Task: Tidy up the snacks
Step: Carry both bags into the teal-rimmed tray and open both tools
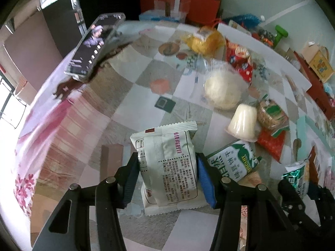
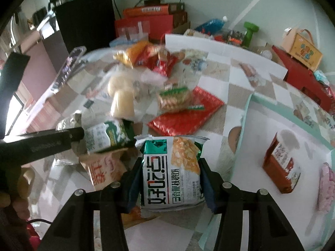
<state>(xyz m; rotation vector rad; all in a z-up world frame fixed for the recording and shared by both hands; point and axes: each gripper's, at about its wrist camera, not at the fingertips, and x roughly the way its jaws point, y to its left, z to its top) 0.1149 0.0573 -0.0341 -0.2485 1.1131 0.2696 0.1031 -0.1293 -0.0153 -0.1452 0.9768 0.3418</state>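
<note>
We have 2 packets in hand: left gripper clenched on the white packet, right gripper on the green-topped packet, long axes along the fingers. Mint tray lies right, nearer our right hand.

Snack packets heaped mid-bench, phone propped at left, boxes behind.

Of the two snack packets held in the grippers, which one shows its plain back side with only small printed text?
The white packet in the left gripper. The right gripper holds the green-topped packet showing big lettering and a biscuit picture.
</note>
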